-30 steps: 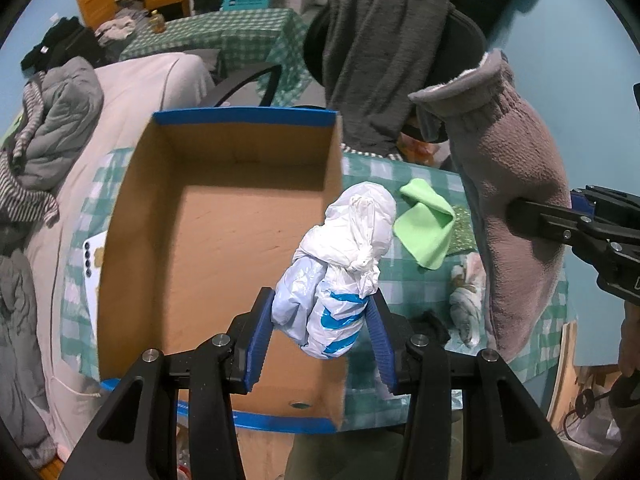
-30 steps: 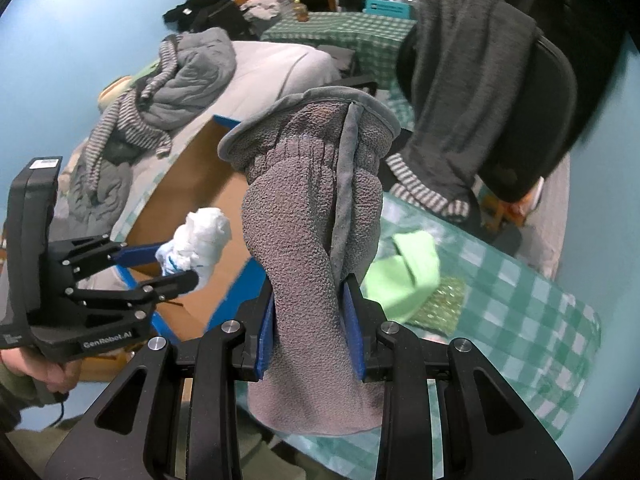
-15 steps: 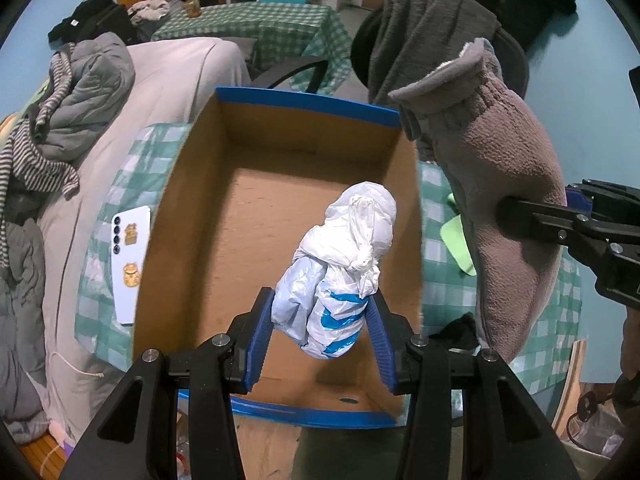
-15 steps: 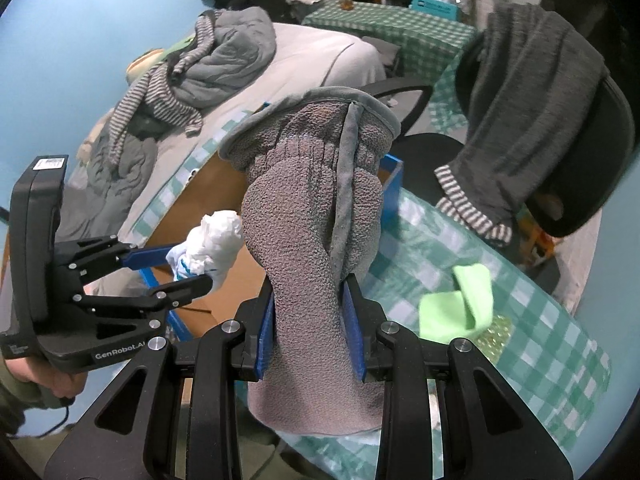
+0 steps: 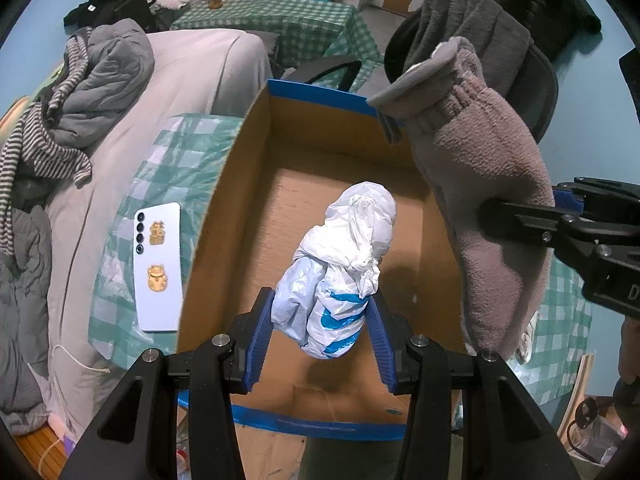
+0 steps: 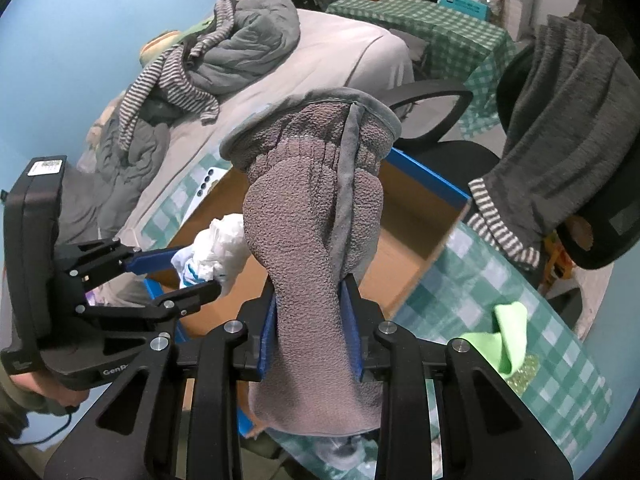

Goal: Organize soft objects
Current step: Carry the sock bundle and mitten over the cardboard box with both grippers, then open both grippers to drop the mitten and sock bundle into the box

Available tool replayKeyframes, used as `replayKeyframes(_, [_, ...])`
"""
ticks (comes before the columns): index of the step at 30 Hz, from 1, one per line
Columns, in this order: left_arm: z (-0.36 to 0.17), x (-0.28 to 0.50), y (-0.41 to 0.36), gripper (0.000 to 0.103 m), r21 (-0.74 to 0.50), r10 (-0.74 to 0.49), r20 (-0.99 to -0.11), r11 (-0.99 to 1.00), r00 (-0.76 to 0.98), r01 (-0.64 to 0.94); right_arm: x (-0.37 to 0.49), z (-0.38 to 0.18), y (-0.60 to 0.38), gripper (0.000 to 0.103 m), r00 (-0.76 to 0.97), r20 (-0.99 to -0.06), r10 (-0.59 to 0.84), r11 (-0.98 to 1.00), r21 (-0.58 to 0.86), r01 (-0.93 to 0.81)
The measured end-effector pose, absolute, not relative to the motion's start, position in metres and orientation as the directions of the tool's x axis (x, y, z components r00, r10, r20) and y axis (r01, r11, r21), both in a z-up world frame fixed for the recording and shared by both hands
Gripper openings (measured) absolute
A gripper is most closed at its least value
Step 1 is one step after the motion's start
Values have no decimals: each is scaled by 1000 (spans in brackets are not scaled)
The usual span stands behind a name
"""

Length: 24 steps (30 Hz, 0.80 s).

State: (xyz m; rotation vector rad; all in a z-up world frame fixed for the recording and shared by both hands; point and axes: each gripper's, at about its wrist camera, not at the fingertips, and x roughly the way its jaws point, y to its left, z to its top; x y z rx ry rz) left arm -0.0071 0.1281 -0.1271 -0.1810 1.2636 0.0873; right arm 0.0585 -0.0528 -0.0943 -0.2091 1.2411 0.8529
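Observation:
My left gripper (image 5: 320, 328) is shut on a knotted white and blue plastic bag (image 5: 340, 264), which hangs over the inside of an open cardboard box (image 5: 236, 208) with blue-taped rims. My right gripper (image 6: 310, 320) is shut on a grey-brown fleece mitten (image 6: 316, 216), held cuff up above the box's right side. In the left wrist view the mitten (image 5: 488, 216) hangs at the right, with the right gripper's fingers (image 5: 532, 220) pinching it. In the right wrist view the left gripper (image 6: 176, 272) with the plastic bag (image 6: 216, 248) is at the left, over the box (image 6: 408, 240).
A white phone (image 5: 158, 272) lies on the green checked tablecloth (image 5: 180, 160) left of the box. A light green cloth (image 6: 508, 336) lies on the table right of the box. A bed with piled grey clothes (image 5: 80, 92) is to the left. A chair draped with a dark garment (image 6: 568, 128) stands behind.
Both grippers have travelled left across the table, and the bag and the mitten now hang over the box. The green cloth has left the left wrist view. Both grips are unchanged.

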Motion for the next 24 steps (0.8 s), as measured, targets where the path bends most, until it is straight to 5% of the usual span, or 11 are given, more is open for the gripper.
replayKeyframes(17, [-152,12,145,48,-67,-26,-967,986,252,-153,73,-128,-7,29,10,-917,398,699,297,-650])
replayKeyframes(24, [-156,11,147,51,-69,-32,-973,986,229,-153,75,-130,-4,48,18,-928,373,720,277,-636])
